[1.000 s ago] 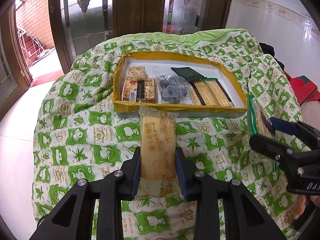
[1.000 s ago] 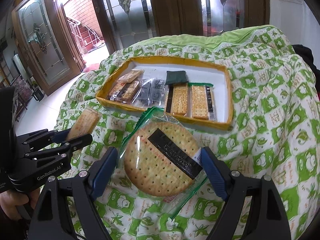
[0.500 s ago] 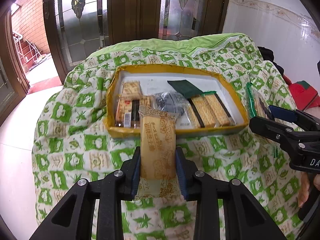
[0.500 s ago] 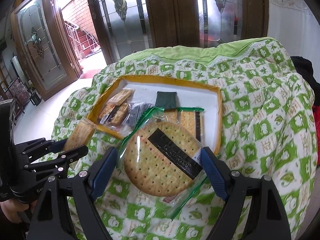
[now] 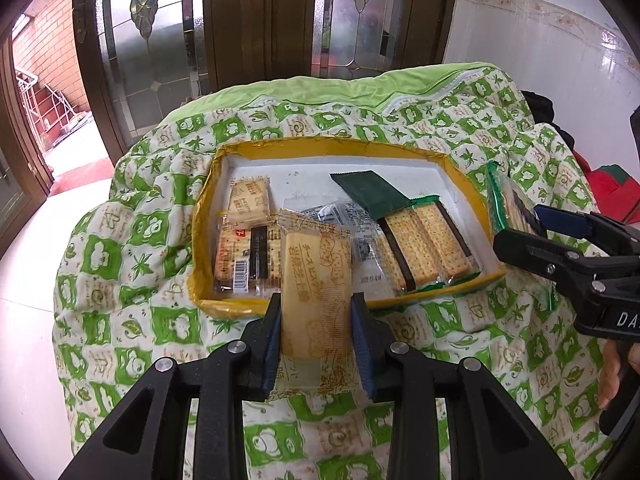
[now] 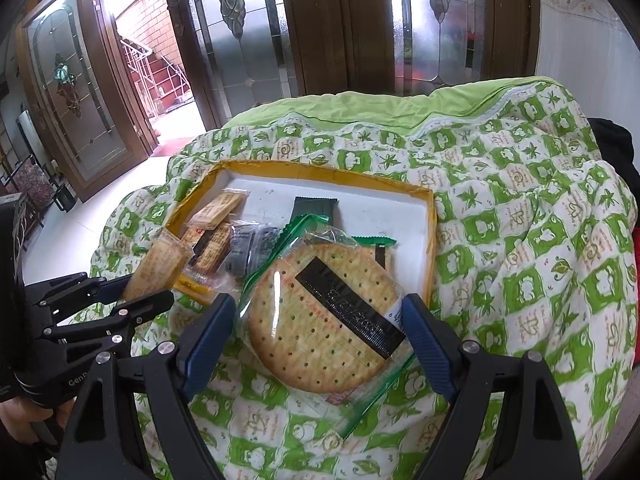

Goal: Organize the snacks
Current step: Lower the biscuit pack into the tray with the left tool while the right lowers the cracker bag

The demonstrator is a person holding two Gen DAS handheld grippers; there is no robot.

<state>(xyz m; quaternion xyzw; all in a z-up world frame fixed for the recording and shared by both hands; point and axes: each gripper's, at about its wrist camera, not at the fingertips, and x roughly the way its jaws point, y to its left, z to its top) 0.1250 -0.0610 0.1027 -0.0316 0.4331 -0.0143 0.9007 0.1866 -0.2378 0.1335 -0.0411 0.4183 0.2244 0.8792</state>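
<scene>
Over the quilted cloth (image 5: 132, 248), left tongs (image 5: 316, 320) clamp a rectangular biscuit packet (image 5: 316, 280); right tongs (image 6: 320, 320) grip a round, crinkly-wrapped cracker (image 6: 324, 320).

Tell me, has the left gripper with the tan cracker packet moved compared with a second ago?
Yes. The left gripper has backed away from the yellow-rimmed tray, which now looks smaller; the tan cracker packet remains clamped.

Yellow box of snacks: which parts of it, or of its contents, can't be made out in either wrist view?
- Left wrist view: the held cheese cracker packet covers the box's near rim and the clear dark packets in the middle.
- Right wrist view: the held round cracker packet hides the near right corner and most of the green-wrapped crackers.
- Print on the packets inside is too small to read.
</scene>
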